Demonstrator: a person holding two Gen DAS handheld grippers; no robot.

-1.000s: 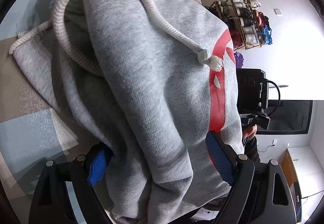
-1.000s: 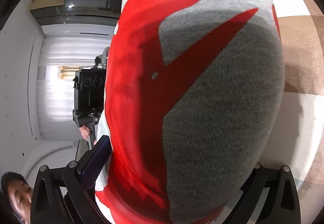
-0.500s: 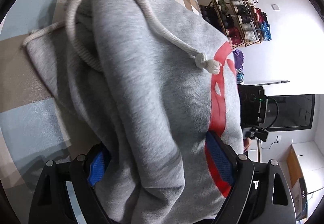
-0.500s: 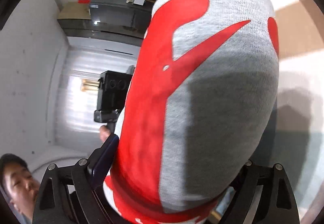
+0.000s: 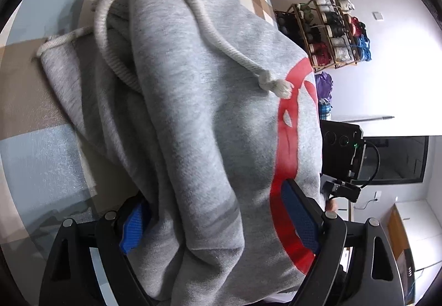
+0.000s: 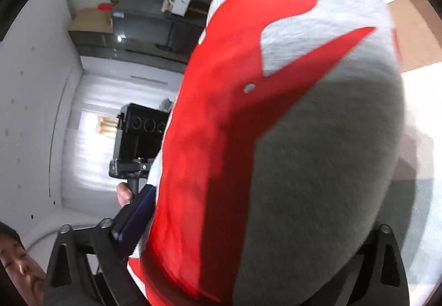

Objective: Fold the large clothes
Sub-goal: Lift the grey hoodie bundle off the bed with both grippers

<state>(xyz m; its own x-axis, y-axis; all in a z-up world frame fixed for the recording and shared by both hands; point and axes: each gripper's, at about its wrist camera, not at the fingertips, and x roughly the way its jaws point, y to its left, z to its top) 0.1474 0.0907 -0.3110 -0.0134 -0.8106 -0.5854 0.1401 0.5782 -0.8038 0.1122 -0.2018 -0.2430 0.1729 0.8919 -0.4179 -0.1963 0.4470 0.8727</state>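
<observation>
A folded grey hoodie (image 5: 193,126) with a red print fills the space between both grippers. The left gripper (image 5: 218,220) has its blue pads (image 5: 299,217) pressed against a thick bundle of the fabric, jaws wide around it, and a white drawstring (image 5: 210,32) loops over the cloth ahead of it. The right gripper (image 6: 248,225) likewise clasps a thick wad of the hoodie (image 6: 317,154), jaws spread wide. A checked surface (image 5: 36,145) lies beyond and below.

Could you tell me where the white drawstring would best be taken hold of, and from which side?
Probably just above the knotted end of the drawstring, coming from above: that stretch lies exposed on the grey hoodie, and the knot should stop the tongs slipping off.
</observation>
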